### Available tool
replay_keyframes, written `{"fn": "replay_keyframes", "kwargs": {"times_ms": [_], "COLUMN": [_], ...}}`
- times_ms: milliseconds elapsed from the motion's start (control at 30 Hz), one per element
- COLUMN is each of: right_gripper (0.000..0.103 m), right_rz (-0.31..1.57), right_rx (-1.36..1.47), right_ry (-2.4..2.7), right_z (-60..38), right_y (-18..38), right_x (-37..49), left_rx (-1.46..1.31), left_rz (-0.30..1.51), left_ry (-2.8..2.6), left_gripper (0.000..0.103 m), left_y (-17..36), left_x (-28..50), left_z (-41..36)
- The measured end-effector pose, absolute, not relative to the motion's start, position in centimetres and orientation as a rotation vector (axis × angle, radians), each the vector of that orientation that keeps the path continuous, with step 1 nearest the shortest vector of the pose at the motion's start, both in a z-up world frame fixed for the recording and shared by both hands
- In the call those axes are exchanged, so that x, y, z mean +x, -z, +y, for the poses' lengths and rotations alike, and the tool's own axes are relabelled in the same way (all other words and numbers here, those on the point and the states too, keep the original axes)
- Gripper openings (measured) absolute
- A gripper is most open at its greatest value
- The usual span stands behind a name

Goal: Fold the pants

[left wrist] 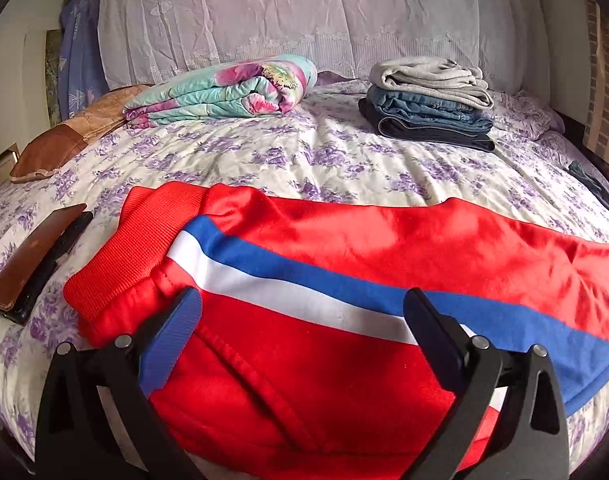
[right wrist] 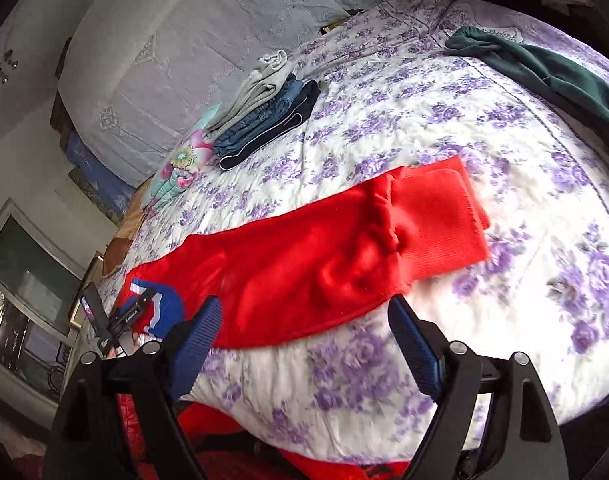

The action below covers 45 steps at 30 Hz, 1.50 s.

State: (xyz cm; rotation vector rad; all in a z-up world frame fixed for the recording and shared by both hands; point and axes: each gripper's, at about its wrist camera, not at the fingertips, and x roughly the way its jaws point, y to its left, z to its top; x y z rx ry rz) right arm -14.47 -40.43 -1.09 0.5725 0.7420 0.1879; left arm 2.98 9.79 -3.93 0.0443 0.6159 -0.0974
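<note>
Red pants (left wrist: pixel 344 240) with a blue and white side stripe lie stretched across the floral bed. In the left wrist view my left gripper (left wrist: pixel 300 300) is open just above the waist end, with its fingers either side of the stripe and pocket. In the right wrist view the red leg (right wrist: pixel 304 256) runs to the ribbed cuffs (right wrist: pixel 440 212) at the right. My right gripper (right wrist: pixel 304 312) is open over the leg's near edge and holds nothing. The left gripper (right wrist: pixel 128 316) shows at the far left over the striped end.
A stack of folded pants (left wrist: pixel 428 100) and a folded floral blanket (left wrist: pixel 228 88) sit at the back of the bed by the headboard. A brown wallet and phone (left wrist: pixel 36 264) lie to the left. A dark green garment (right wrist: pixel 544 68) lies at the far right.
</note>
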Motion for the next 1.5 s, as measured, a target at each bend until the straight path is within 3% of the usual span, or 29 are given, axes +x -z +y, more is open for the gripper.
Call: {"fn": "replay_keyframes", "kwargs": {"times_ms": [200, 467, 567, 800, 1033, 1267, 1500], "right_gripper": [0.087, 0.091, 0.092, 0.094, 0.065, 0.061, 0.061], "right_rz": [0.777, 0.788, 0.719, 0.609, 0.511, 0.498, 0.551], "right_rx": [0.588, 0.597, 0.686, 0.600, 0.593, 0.625, 0.602], "right_ry": [-0.053, -0.083, -0.097, -0.015, 0.040, 0.067, 0.064], "right_z": [-43.0, -43.1, -44.7, -43.9, -44.5, -44.6, -43.7], "right_y": [4.6, 3.9, 4.9, 4.8, 5.5, 5.6, 5.4], "right_x": [-12.6, -13.5, -12.7, -9.8, -11.4, -11.5, -11.6], "left_rx": [-0.026, 0.003, 0.052, 0.027, 0.009, 0.063, 0.108], "left_rz": [0.622, 0.668, 0.682, 0.689, 0.681, 0.608, 0.645], "left_ry": [0.166, 0.402, 0.358, 0.374, 0.323, 0.112, -0.012], "left_gripper": [0.098, 0.098, 0.098, 0.098, 0.098, 0.098, 0.098], "left_y": [2.7, 3.4, 4.7, 4.8, 4.1, 1.6, 4.1], "left_x": [1.2, -0.2, -0.2, -0.3, -0.1, 1.2, 3.2], "left_z": [8.5, 1.6, 0.0, 0.3, 1.7, 6.8, 9.4]}}
